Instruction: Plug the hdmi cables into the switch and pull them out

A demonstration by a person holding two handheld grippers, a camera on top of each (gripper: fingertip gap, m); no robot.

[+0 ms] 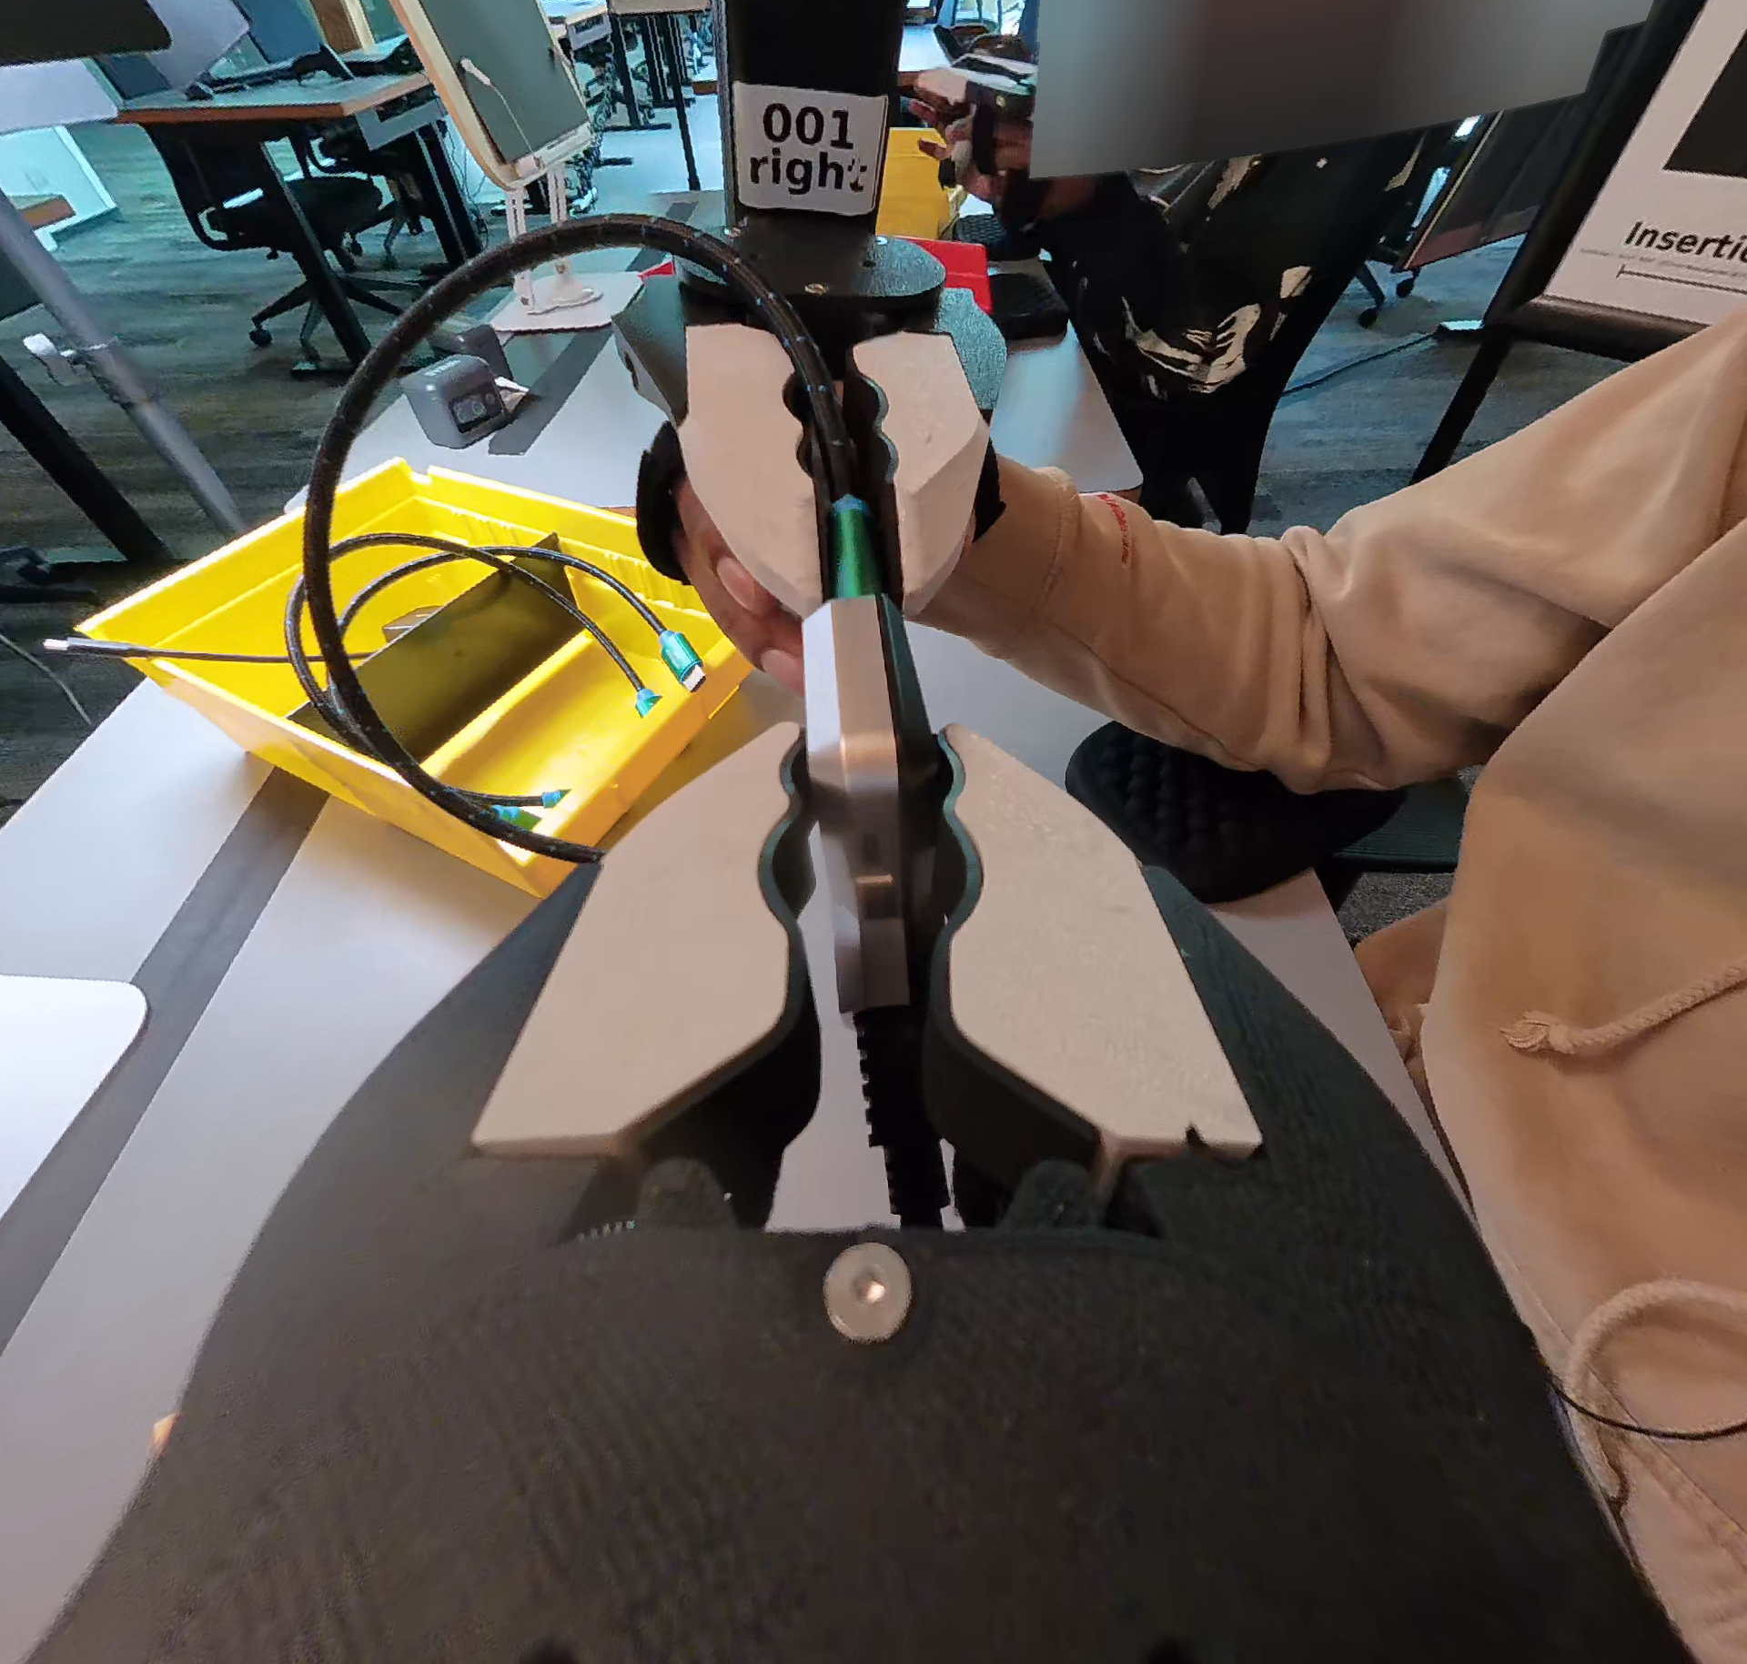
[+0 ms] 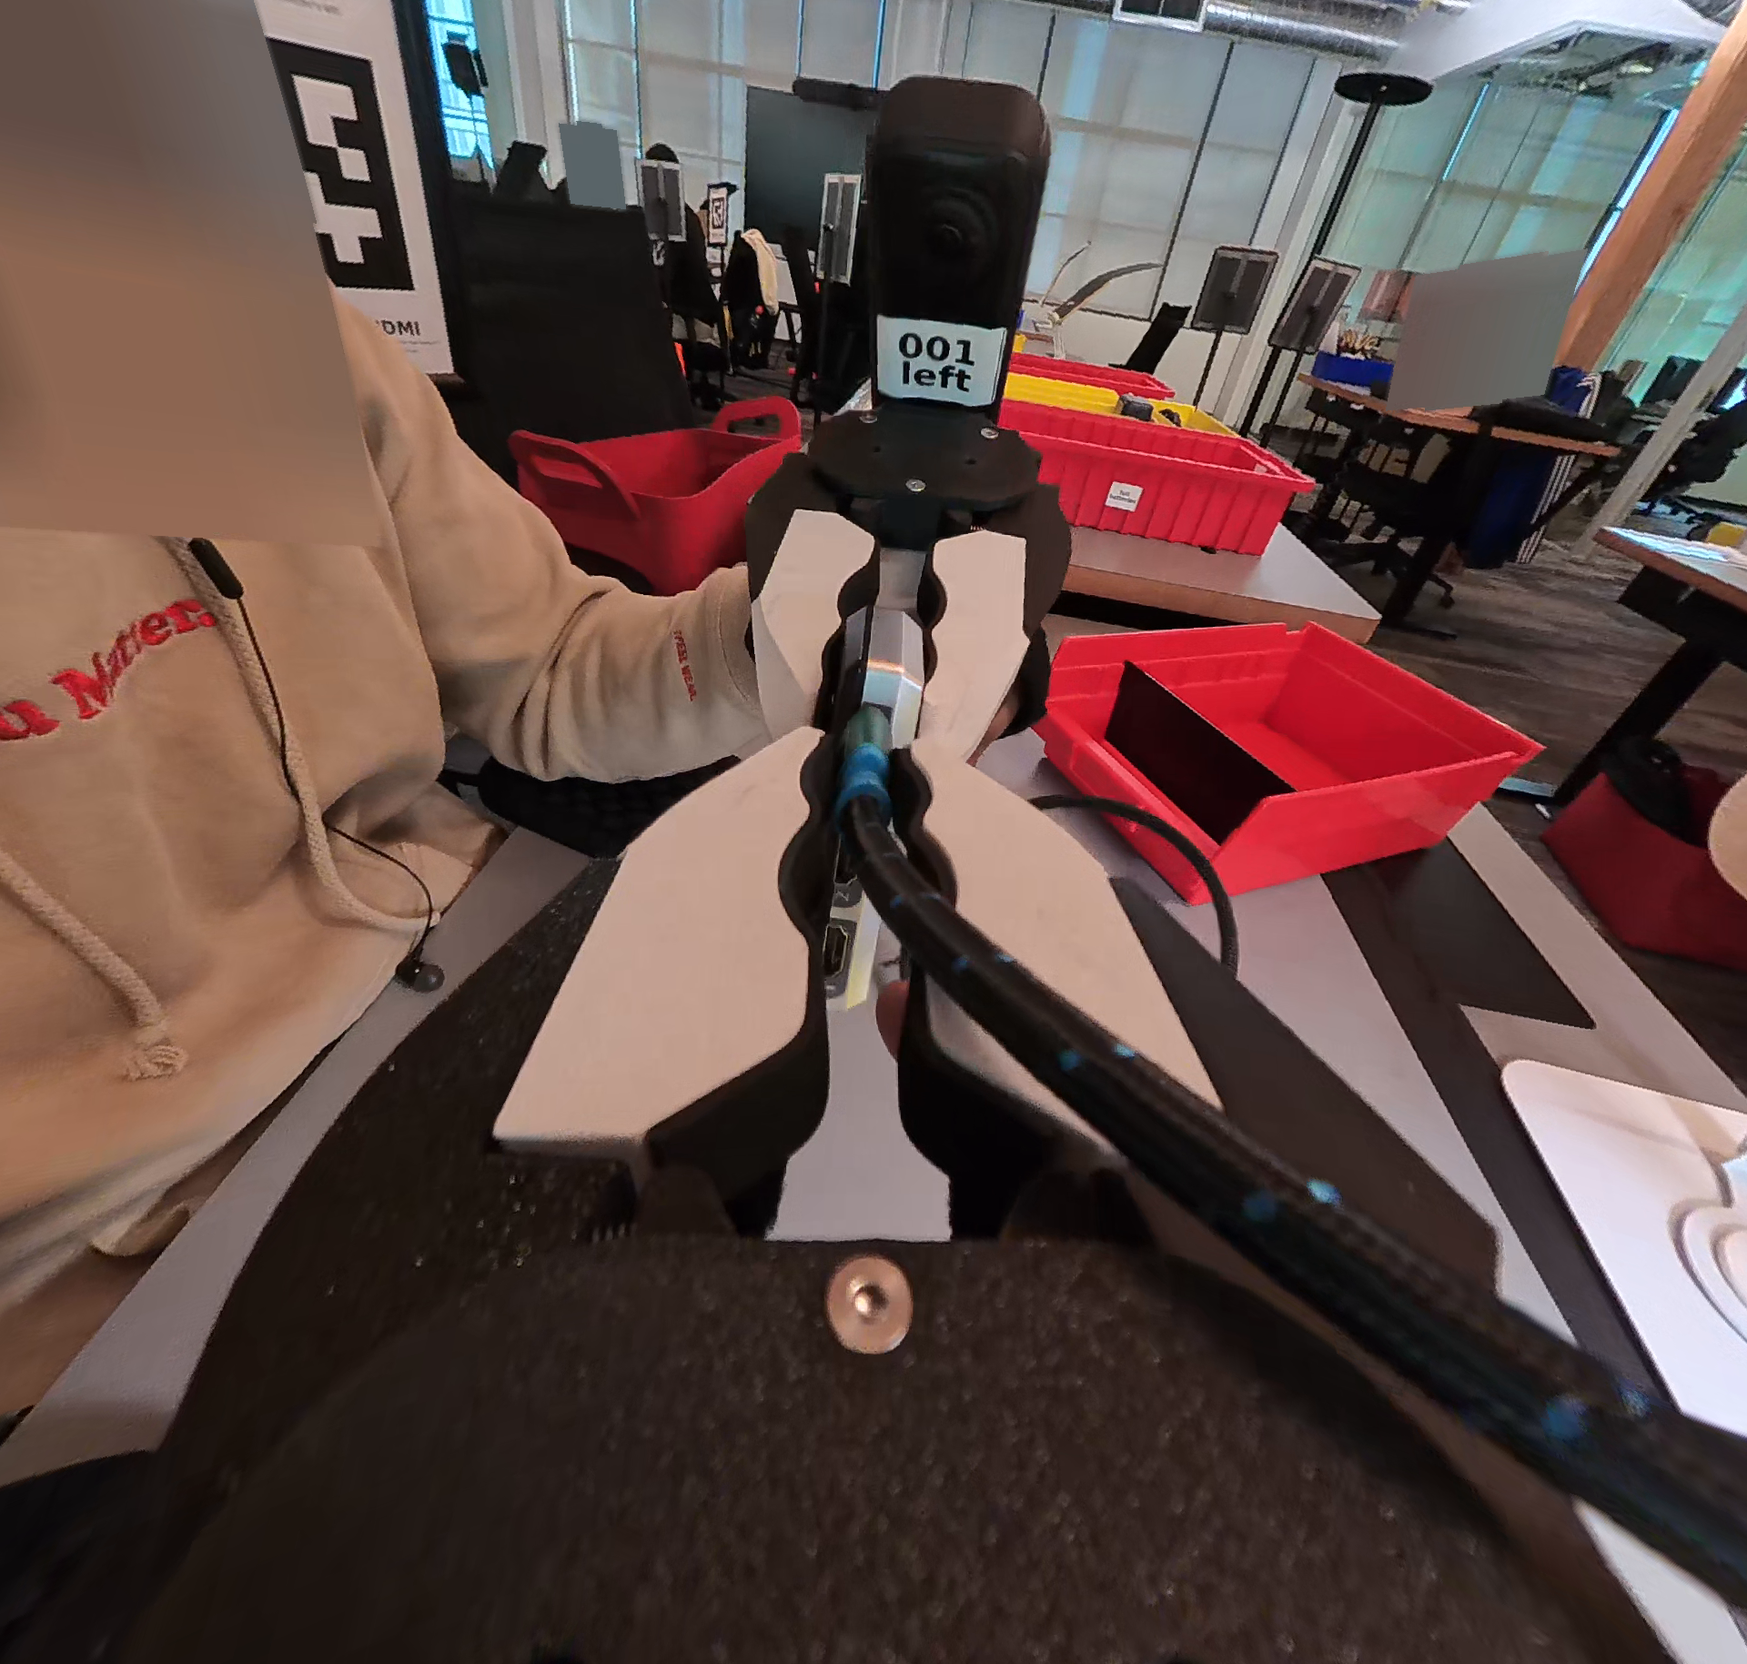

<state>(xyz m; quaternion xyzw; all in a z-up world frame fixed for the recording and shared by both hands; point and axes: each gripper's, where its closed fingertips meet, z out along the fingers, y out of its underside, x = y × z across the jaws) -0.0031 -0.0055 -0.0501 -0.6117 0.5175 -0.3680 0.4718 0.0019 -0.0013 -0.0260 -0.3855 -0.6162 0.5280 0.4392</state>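
Note:
My left gripper (image 1: pixel 870 749) is shut on the silver HDMI switch (image 1: pixel 856 768), held edge-up above the grey table. My right gripper (image 1: pixel 860 593) faces it, shut on the green plug (image 1: pixel 854 555) of a black braided HDMI cable (image 1: pixel 378 390). In the right wrist view, my right gripper (image 2: pixel 862 754) clamps the plug (image 2: pixel 865 763) and the cable (image 2: pixel 1087 1033) runs back past the camera. The plug's tip meets the switch (image 2: pixel 893 673) held by my left gripper (image 2: pixel 884 721). How deep the plug sits is hidden. Open ports (image 2: pixel 838 947) show on the switch's edge.
A yellow bin (image 1: pixel 246 569) on the table to the left holds several more cables (image 1: pixel 676 654) and a black divider. A red bin (image 2: pixel 1371 825) stands on the right, with a white pad (image 2: pixel 1607 1174) near it. A person's beige sleeves (image 1: pixel 1323 636) reach in to both grippers. Both grippers' tips are close together, under 4 cm apart.

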